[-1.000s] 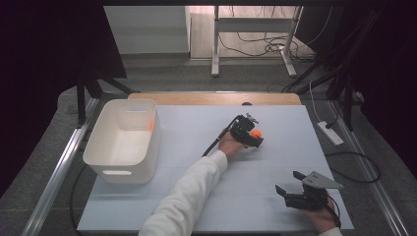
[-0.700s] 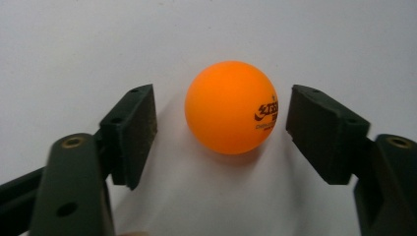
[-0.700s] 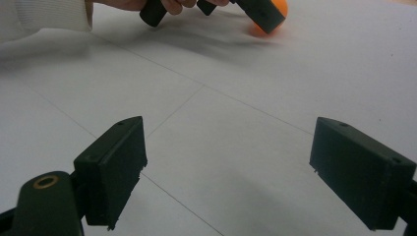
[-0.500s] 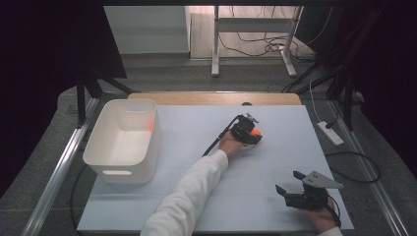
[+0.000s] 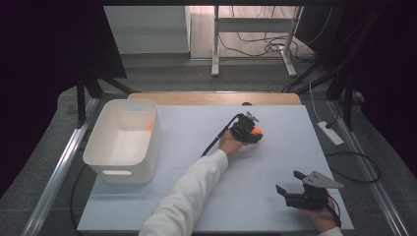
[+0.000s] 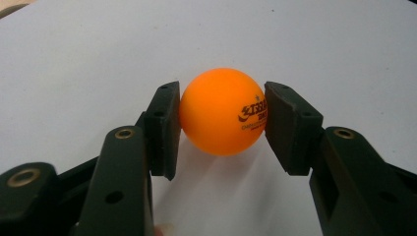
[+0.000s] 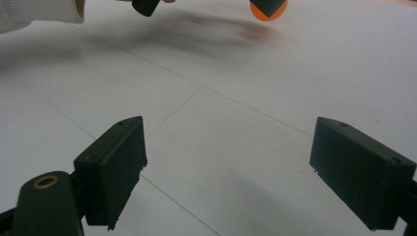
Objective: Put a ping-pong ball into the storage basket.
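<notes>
An orange ping-pong ball (image 6: 223, 112) with dark print sits on the white table between the two black pads of my left gripper (image 6: 223, 125), and both pads press on its sides. In the high view this left gripper (image 5: 254, 133) is at the table's centre-right, on a white-sleeved arm that reaches across, with the ball (image 5: 256, 132) showing at its tip. My right gripper (image 5: 288, 182) rests at the near right of the table, open, with nothing between its jaws (image 7: 246, 167). Far off in the right gripper view the ball (image 7: 268, 11) shows at the top edge.
A white plastic bin (image 5: 118, 169) stands at the left of the table, with an orange spot on its inner right wall. The white mat (image 5: 196, 196) has a wooden strip (image 5: 211, 98) along the back edge. Cables and a power strip (image 5: 329, 132) lie on the floor to the right.
The left gripper's jaws look drawn in tighter on the ball than a second ago. Both hands stay about where they were.
</notes>
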`<state>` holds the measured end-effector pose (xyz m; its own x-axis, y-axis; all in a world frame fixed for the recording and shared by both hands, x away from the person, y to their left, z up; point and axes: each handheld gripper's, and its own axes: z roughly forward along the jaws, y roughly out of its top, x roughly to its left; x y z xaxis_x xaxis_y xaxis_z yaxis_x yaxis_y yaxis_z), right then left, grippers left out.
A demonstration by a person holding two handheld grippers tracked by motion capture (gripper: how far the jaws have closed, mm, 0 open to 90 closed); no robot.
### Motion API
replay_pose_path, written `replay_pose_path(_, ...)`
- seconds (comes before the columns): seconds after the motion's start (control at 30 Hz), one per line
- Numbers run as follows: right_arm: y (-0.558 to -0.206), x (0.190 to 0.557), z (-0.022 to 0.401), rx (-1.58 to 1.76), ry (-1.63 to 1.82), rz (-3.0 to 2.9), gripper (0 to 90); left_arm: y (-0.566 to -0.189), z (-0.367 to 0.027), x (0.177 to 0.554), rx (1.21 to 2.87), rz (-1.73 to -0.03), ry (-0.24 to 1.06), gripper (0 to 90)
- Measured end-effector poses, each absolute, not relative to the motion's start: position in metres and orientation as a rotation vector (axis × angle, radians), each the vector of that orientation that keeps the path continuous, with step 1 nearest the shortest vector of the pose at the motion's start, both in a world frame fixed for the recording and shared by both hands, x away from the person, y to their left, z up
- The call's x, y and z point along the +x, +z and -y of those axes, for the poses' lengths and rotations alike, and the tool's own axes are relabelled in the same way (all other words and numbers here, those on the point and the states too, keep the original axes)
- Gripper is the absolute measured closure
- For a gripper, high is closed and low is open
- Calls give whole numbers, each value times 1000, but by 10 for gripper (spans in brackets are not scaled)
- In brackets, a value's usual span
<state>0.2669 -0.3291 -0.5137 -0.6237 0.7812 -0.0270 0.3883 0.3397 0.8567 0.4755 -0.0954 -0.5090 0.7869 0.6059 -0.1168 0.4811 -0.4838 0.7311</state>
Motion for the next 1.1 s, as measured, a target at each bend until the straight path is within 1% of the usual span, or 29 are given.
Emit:
replay_pose_path(0.6,-514,268,330,1029,1203,-2166,134,-501,81,467,2161,-794,208,508)
replay_pose_path(1.1,-514,269,328,1020,1197,-2170,134,-492,58,451,2134,-807,230,507)
